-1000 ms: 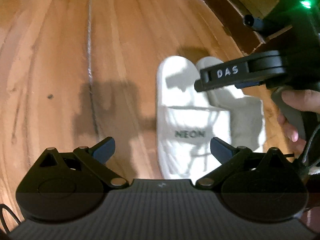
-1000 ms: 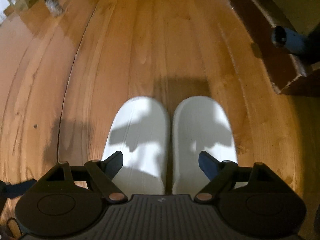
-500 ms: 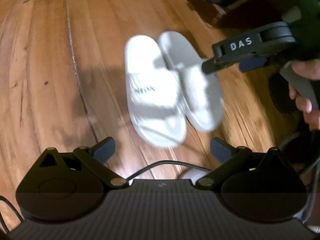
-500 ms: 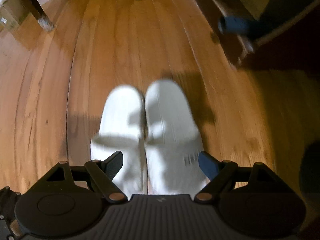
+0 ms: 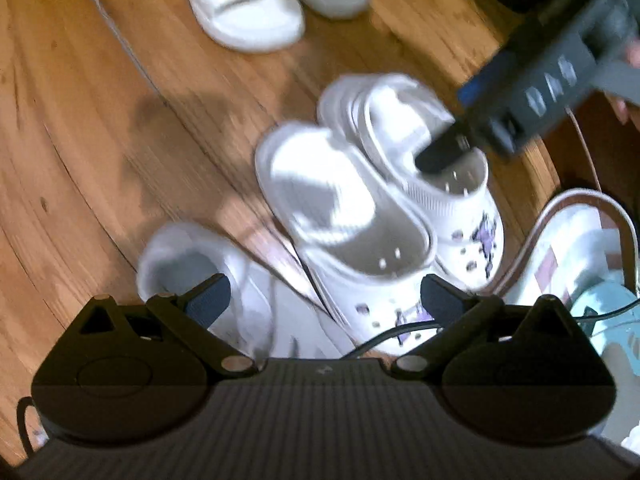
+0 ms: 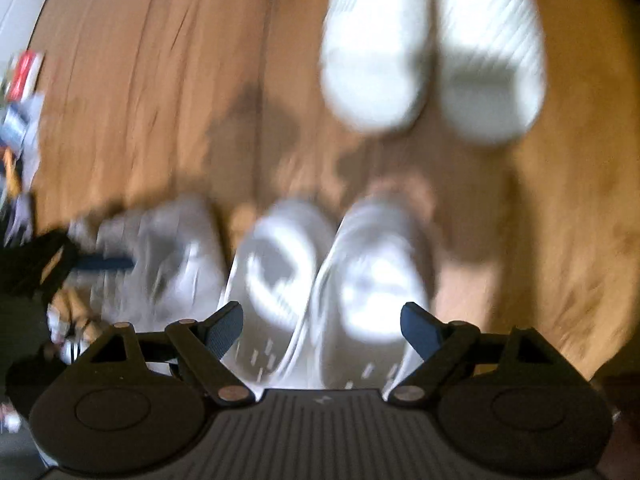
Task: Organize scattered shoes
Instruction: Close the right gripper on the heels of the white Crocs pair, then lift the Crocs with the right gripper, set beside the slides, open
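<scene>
Two white slides (image 5: pixel 256 8) lie side by side at the top of the left wrist view, and show blurred at the upper right of the right wrist view (image 6: pixel 432 52). Below them two white clogs with purple charms (image 5: pixel 360 216) lie together on the wooden floor; in the right wrist view the clogs (image 6: pixel 332 280) are blurred. My left gripper (image 5: pixel 324 300) hangs open above the nearer clog and a white sneaker (image 5: pixel 208 272). My right gripper (image 6: pixel 322 324) is open over the clogs' heel ends, nothing between its pads.
A pale sneaker with pink stripes (image 5: pixel 568 252) and a teal shoe (image 5: pixel 612 328) lie at the right. A cable (image 5: pixel 400 334) runs under the left gripper. Small coloured items (image 6: pixel 20 92) sit at the left floor edge. A dark furniture base (image 5: pixel 584 152) stands right.
Both grippers have drawn back from the white slides, which now sit far up in both views. The clogs and sneakers have come into view beneath them. Both stayed open.
</scene>
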